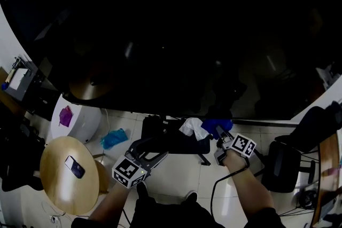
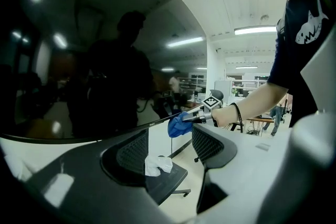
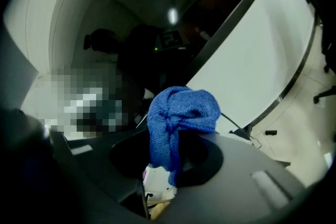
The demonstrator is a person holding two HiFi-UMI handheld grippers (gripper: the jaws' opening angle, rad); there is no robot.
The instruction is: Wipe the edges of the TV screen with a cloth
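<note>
The big black TV screen (image 1: 171, 29) fills most of the head view; its lower edge (image 1: 176, 115) runs just above both grippers. My right gripper (image 1: 220, 140) is shut on a bunched blue cloth (image 1: 216, 126), (image 3: 181, 113). In the left gripper view the blue cloth (image 2: 180, 126) sits right at the screen's lower bezel (image 2: 152, 124). My left gripper (image 1: 158, 153) is lower and to the left, its jaws apart with nothing gripped. A crumpled white cloth (image 1: 193, 128), (image 2: 157, 165) lies beyond them on a black seat-like base (image 1: 173, 141).
At lower left a round wooden table (image 1: 59, 189) carries a phone (image 1: 75, 166). A white bin (image 1: 80, 120) and a teal rag (image 1: 113, 138) are on the floor nearby. A black office chair (image 1: 283, 163) and a wooden tabletop (image 1: 328, 168) stand at right.
</note>
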